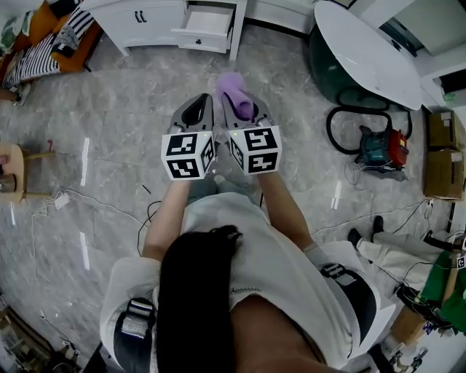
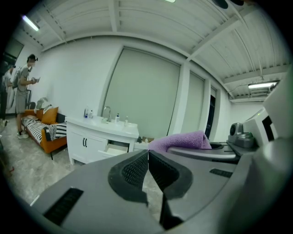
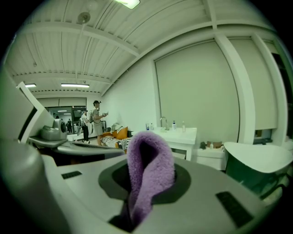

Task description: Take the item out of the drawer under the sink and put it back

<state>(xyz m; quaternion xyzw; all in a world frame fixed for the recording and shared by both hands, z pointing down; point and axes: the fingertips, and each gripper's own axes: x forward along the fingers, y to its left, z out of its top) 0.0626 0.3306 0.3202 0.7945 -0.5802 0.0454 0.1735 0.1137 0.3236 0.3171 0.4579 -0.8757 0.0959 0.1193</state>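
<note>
The purple towel [image 3: 149,169] is out of the open drawer [image 1: 206,23], grasped between the right gripper's [image 1: 241,103] fingers, well short of the sink cabinet [image 1: 142,18] on the far side. The left gripper [image 1: 202,103] is clenched on nothing. This looks like the carry back. Next, approach the drawer, lower the towel inside and release it.

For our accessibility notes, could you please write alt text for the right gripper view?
The right gripper is shut on a folded purple terry cloth that stands up between its grey jaws. Behind, a white sink cabinet stands at centre, with a green, white-rimmed tub at the right.
</note>
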